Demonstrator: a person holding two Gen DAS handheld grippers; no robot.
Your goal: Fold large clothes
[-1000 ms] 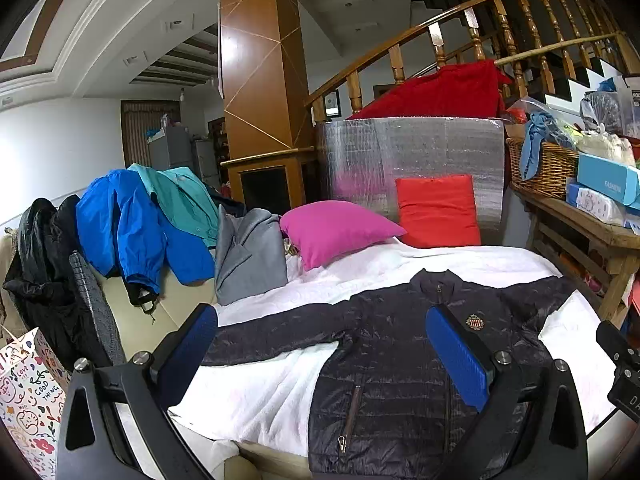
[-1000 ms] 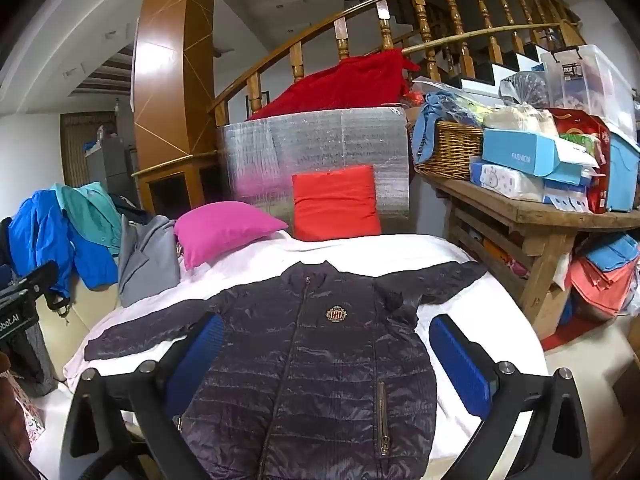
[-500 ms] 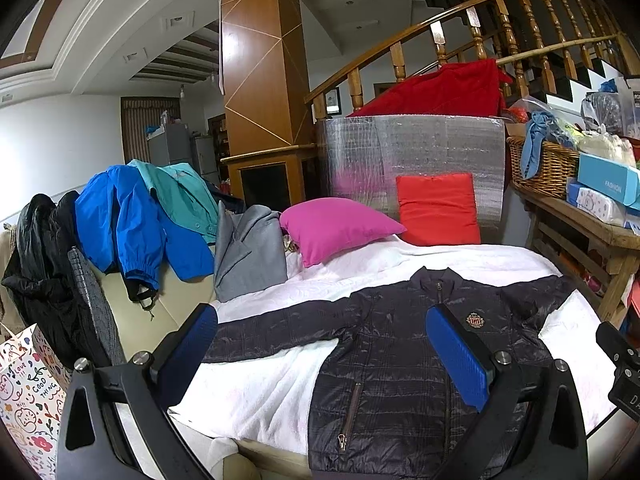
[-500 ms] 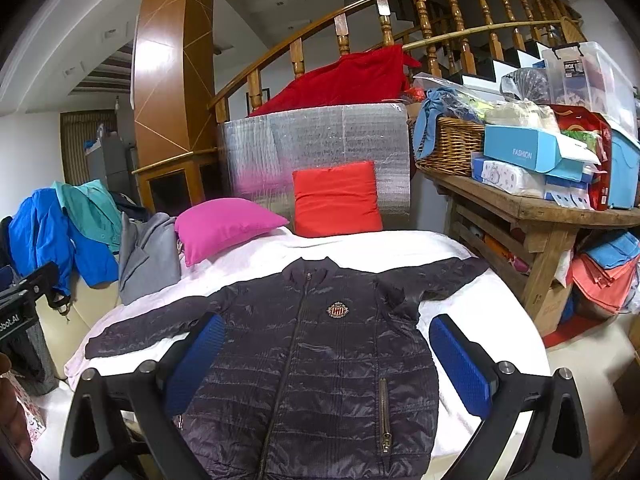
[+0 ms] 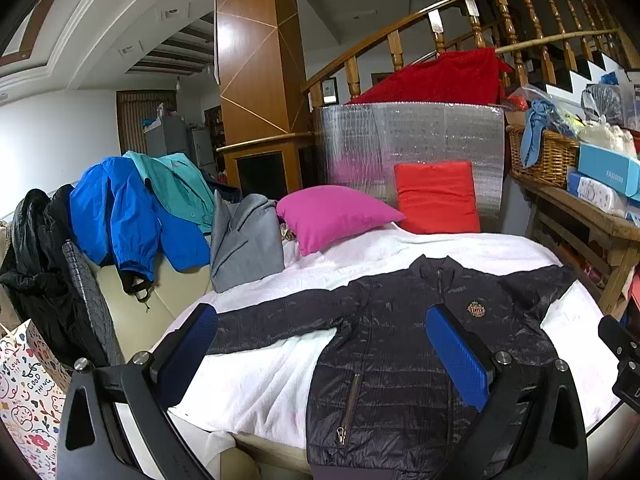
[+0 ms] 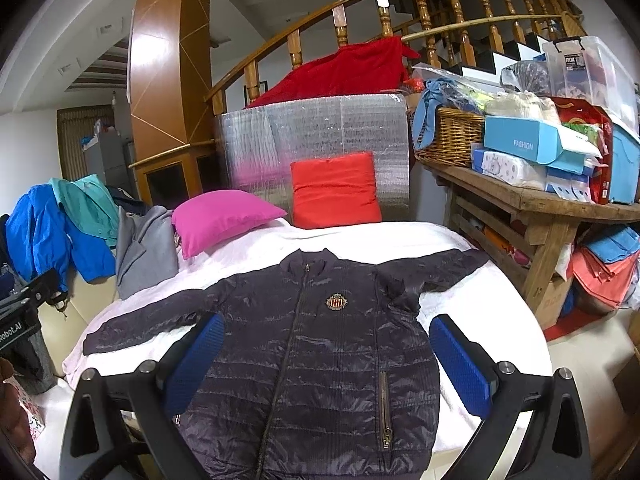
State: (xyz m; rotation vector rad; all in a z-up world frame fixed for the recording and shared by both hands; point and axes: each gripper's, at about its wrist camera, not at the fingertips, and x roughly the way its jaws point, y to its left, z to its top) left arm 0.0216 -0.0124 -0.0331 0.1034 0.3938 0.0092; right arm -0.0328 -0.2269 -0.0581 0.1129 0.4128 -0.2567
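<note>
A dark quilted puffer jacket (image 5: 400,344) lies flat, front up and zipped, on a white blanket (image 5: 256,384), sleeves spread to both sides; it also shows in the right wrist view (image 6: 320,344). My left gripper (image 5: 320,344) is open and empty, held above the jacket's left half near the front edge. My right gripper (image 6: 326,354) is open and empty, held above the jacket's lower middle. Neither touches the cloth.
A pink pillow (image 5: 336,214) and a red pillow (image 5: 436,196) stand behind the jacket. Blue, teal, grey and black garments (image 5: 132,216) pile on the sofa at left. A wooden table (image 6: 536,204) with boxes and a basket stands at right.
Both views have risen or shifted very slightly. The jacket has not moved and both grippers stay open.
</note>
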